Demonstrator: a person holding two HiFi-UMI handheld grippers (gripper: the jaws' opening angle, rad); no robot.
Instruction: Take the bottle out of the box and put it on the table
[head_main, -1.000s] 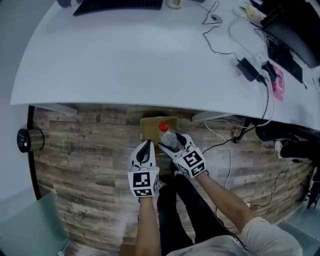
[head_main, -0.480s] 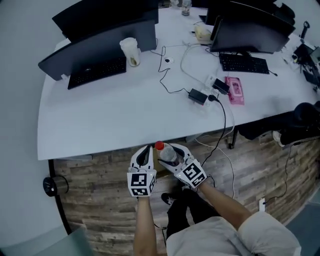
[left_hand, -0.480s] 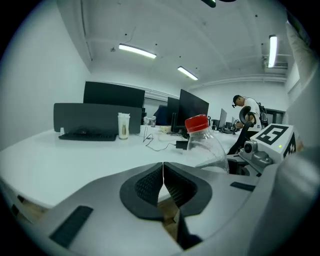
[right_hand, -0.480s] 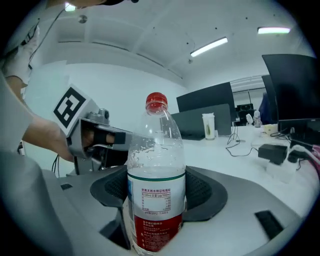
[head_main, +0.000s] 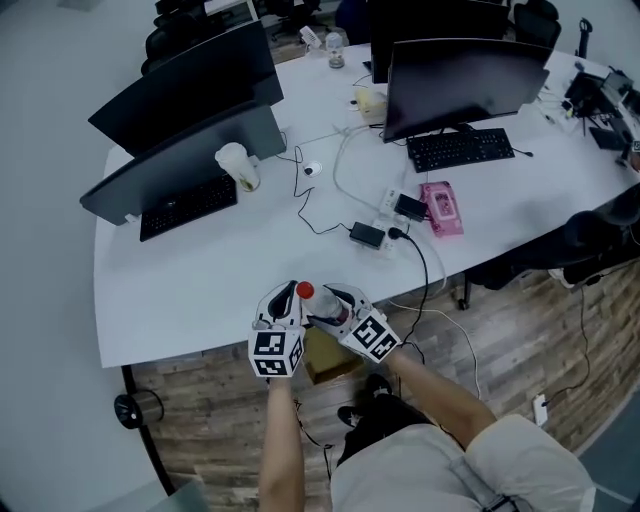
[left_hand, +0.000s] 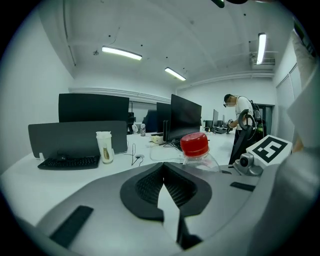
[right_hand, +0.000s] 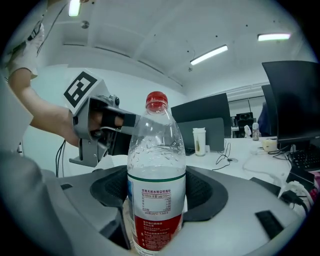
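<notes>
A clear plastic bottle with a red cap and a red-and-white label stands upright in my right gripper, which is shut on its lower body. It hangs just above the front edge of the white table. My left gripper is close beside it on the left, jaws together and holding nothing; from there the red cap shows just to the right. The brown cardboard box sits on the floor below the table edge, partly hidden by the grippers.
On the table are two pairs of dark monitors with keyboards, a paper cup, a pink pack, and a power adapter with trailing cables. A person stands far off. The floor is wood plank.
Both grippers rose with the bottle from the box under the table up to the table's front edge. The head view lifted and now takes in the whole desk.
</notes>
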